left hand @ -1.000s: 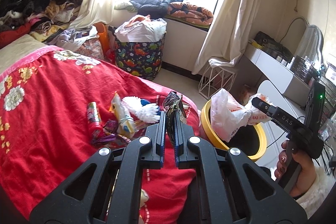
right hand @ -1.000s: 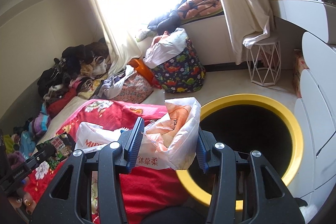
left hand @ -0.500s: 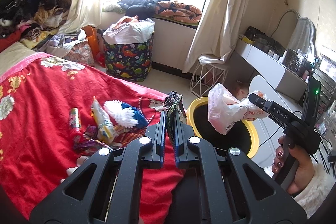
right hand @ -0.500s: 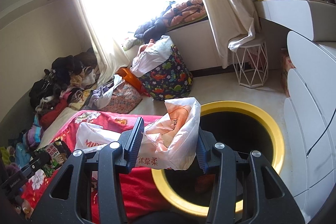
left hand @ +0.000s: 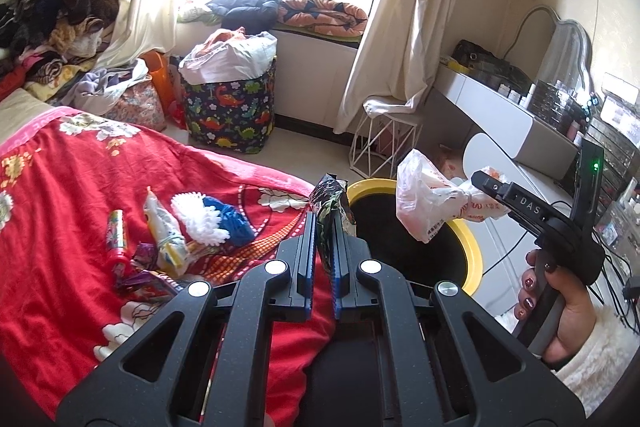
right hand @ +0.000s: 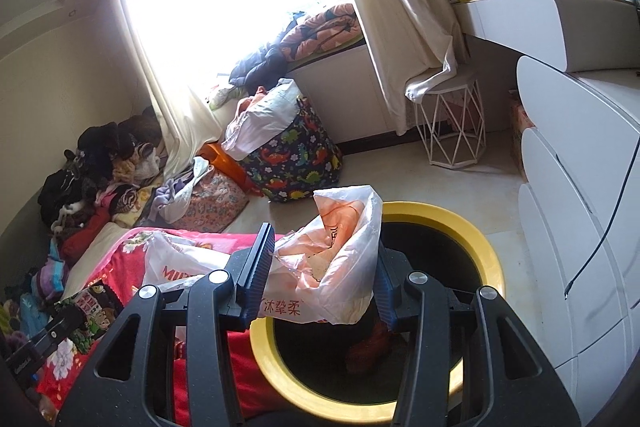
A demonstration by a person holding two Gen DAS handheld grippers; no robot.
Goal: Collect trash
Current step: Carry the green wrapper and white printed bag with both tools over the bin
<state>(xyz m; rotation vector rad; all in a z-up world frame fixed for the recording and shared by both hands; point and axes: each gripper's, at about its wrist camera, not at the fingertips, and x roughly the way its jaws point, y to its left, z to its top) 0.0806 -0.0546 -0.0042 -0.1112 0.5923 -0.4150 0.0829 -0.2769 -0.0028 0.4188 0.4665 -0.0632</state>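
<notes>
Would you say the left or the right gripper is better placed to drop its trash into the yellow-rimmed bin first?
Right, probably. The right gripper holds its plastic bag over the bin, while the left gripper with its snack wrapper sits at the bin's edge.

Left tool (left hand: pixel 326 227): my jaws pinched fully together.
Right tool (right hand: pixel 322 267): my jaws part-spread, clamping; hand (left hand: pixel 560 311) wraps its handle.

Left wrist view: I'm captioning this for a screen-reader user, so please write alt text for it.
The left gripper is shut on a crumpled snack wrapper beside a yellow-rimmed trash bin, while the right gripper holds a white plastic bag above the bin. To the left, more wrappers lie on a red floral bedspread.
</notes>
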